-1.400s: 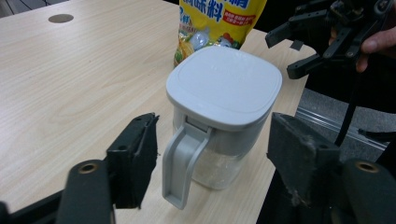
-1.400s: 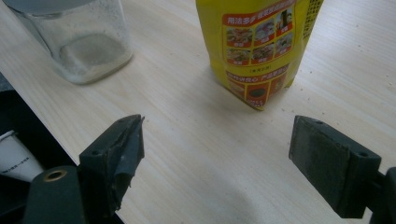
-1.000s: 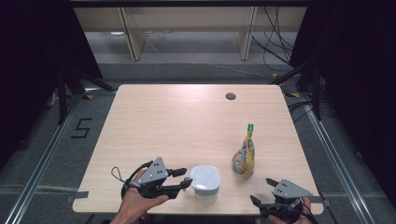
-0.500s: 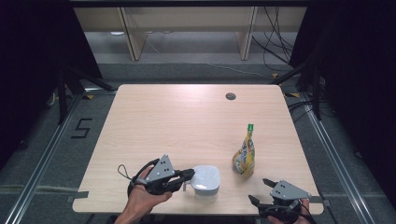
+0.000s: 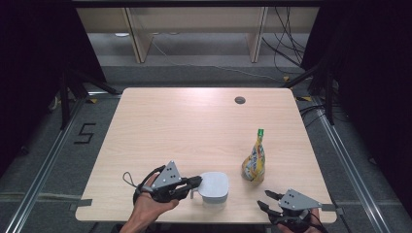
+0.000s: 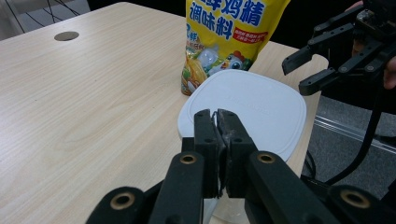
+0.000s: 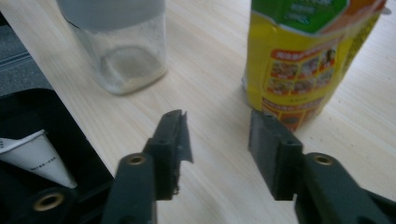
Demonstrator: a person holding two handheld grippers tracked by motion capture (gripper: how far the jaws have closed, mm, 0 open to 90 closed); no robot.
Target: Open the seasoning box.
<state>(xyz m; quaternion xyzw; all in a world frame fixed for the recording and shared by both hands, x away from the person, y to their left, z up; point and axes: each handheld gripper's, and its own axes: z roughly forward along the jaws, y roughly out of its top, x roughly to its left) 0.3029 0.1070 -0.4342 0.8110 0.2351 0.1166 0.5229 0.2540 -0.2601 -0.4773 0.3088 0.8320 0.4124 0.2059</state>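
High view: the left gripper [image 5: 187, 184] lies at the near edge of the tabletop [image 5: 184, 121], jaws clenched on the near rim of the white lid [image 5: 214, 184] of a clear container [image 5: 214, 200]. The yellow seasoning pouch [image 5: 254, 162] stands beyond and beside the right gripper [image 5: 267, 200], apart from it.

Left gripper view: jaws pressed together, pinching the lid's edge [image 6: 247, 109]; the pouch [image 6: 224, 37] stands just behind the lid.

Right gripper view: jaws have just been closing and stand parted, nothing between them. The pouch [image 7: 303, 60] is ahead of one jaw, the container [image 7: 123, 56] farther ahead of the other.
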